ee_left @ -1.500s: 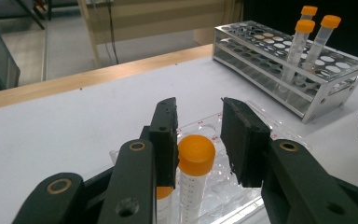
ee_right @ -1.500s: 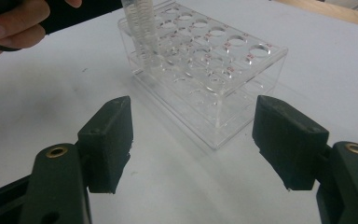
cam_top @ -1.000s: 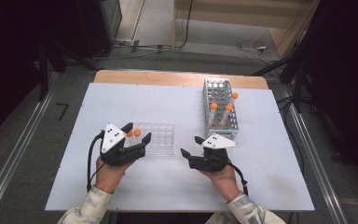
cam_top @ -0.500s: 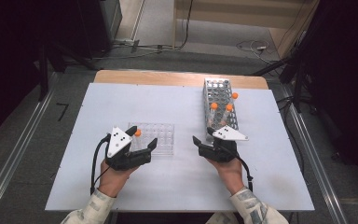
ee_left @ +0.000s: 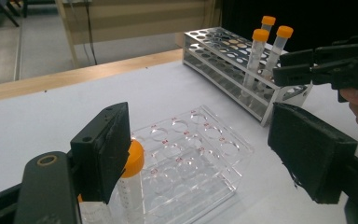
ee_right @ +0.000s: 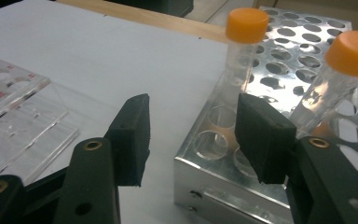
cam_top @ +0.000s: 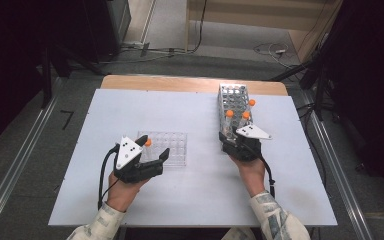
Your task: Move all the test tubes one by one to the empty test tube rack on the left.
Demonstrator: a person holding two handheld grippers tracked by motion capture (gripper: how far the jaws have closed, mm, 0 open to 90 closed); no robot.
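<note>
A clear plastic rack [cam_top: 170,147] [ee_left: 193,154] lies left of centre on the white table. One orange-capped tube [cam_top: 148,142] [ee_left: 131,179] stands in its near left corner. My left gripper [cam_top: 153,149] [ee_left: 209,154] is open wide at that corner, its left jaw right beside the tube's cap. A metal rack [cam_top: 233,99] [ee_right: 307,56] at the right holds three orange-capped tubes [cam_top: 229,114] [ee_right: 246,44]. My right gripper [cam_top: 231,136] [ee_right: 196,135] is open, its jaws on either side of the metal rack's near corner, just short of the nearest tube.
The white table [cam_top: 190,200] has free room in front of both racks and to the far left. A wooden edge [cam_top: 155,82] runs along its back. From the left gripper view, the right gripper [ee_left: 328,67] reaches in beside the metal rack [ee_left: 223,56].
My right gripper has moved forward and right, up to the metal rack's near end. My left gripper has shifted slightly right beside the clear rack; the tube stays in place.
</note>
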